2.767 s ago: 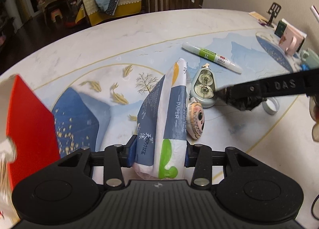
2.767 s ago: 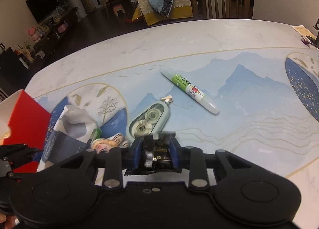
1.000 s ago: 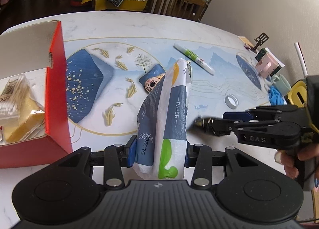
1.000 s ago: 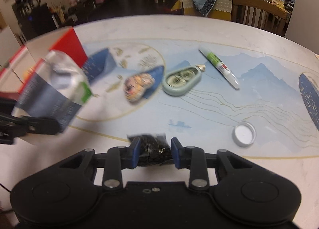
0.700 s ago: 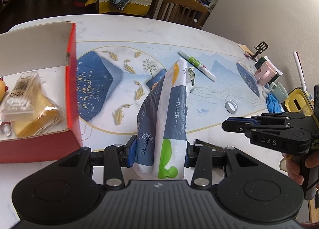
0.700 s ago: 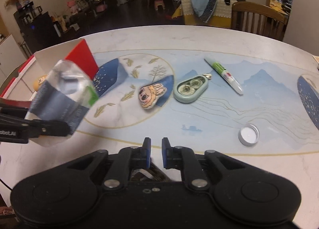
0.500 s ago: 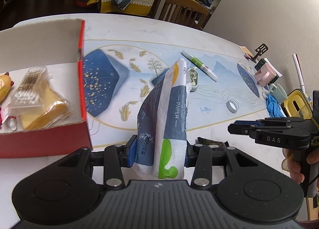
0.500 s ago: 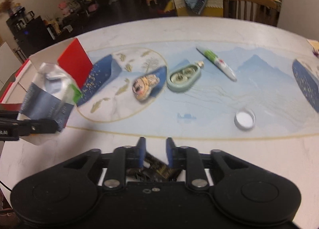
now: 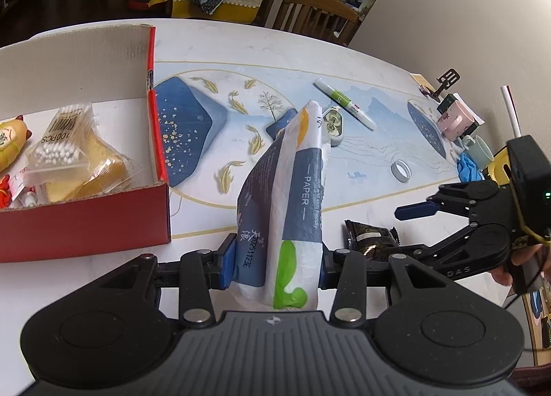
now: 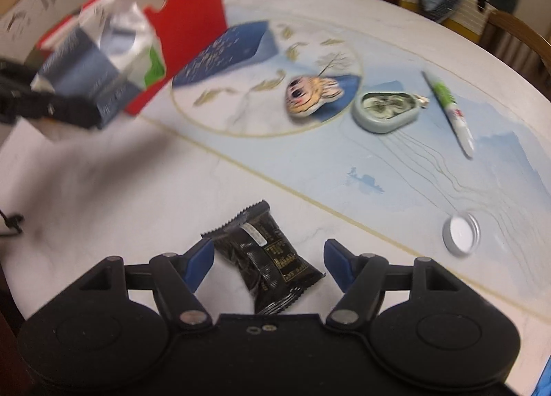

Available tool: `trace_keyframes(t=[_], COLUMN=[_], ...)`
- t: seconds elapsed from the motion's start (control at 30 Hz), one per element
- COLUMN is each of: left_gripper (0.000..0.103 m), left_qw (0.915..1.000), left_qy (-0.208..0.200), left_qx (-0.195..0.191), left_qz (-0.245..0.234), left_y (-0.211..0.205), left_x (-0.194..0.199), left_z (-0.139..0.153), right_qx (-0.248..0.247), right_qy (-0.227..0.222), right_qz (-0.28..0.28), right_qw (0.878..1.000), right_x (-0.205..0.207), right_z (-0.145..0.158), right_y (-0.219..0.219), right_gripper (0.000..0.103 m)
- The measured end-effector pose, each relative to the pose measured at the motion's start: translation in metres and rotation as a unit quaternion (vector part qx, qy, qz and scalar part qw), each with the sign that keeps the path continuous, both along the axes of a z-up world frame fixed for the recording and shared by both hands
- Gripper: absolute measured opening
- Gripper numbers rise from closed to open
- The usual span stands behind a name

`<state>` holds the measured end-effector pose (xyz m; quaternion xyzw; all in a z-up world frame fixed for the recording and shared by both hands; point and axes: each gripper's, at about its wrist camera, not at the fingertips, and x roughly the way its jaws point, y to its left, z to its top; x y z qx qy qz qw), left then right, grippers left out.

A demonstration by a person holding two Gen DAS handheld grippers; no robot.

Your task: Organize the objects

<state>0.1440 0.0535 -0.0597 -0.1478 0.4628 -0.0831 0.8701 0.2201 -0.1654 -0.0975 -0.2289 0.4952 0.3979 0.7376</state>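
Right gripper point(image 10: 268, 263) opening, blue fingertips point(image 10: 198, 260) spread either side of a small black crinkled foil snack packet point(image 10: 267, 258) lying free on the white marble-patterned table point(image 10: 103, 189), touching neither pad. Left gripper point(image 9: 275, 261) clenched on a white-and-blue plastic tissue pack point(image 9: 289, 203), raised beside an open red cardboard box point(image 9: 82, 223).

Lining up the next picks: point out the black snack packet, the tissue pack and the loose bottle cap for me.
black snack packet point(image 10: 265, 258), right wrist view, middle of the wrapper.
tissue pack point(image 9: 292, 196), left wrist view, grey band printed PAPER.
bottle cap point(image 10: 460, 229), right wrist view, white inner face.
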Motion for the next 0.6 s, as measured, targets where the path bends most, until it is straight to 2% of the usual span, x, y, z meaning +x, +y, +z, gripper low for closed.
trace_keyframes(t=[0.2, 0.27, 0.33, 0.37, 0.5, 0.6], left_gripper=[0.041, 0.041, 0.041, 0.041, 0.041, 0.041], left_qw=[0.9999, 0.9998, 0.9998, 0.9998, 0.9997, 0.9996], left_qy=[0.007, 0.009, 0.01, 0.01, 0.008, 0.007], left_qx=[-0.002, -0.003, -0.003, -0.003, -0.002, -0.005], left_qz=[0.012, 0.016, 0.018, 0.019, 0.022, 0.026], left_y=[0.001, 0.001, 0.001, 0.001, 0.0, 0.002], left_x=[-0.005, -0.006, -0.007, -0.008, -0.008, -0.009], left_z=[-0.004, -0.005, -0.005, -0.005, -0.005, -0.004], right_qx=[-0.015, -0.022, -0.024, -0.022, -0.013, 0.018], right_qy=[0.001, -0.005, -0.004, -0.008, -0.015, -0.006], right_qz=[0.042, 0.052, 0.054, 0.055, 0.034, -0.007], right_qw=[0.999, 0.998, 0.998, 0.998, 0.999, 1.0], right_x=[-0.007, -0.01, -0.012, -0.014, -0.016, -0.014], right_z=[-0.014, -0.017, -0.019, -0.018, -0.014, 0.0], right_y=[0.008, 0.011, 0.011, 0.012, 0.011, 0.008], right_gripper=[0.067, 0.06, 0.048, 0.045, 0.035, 0.034])
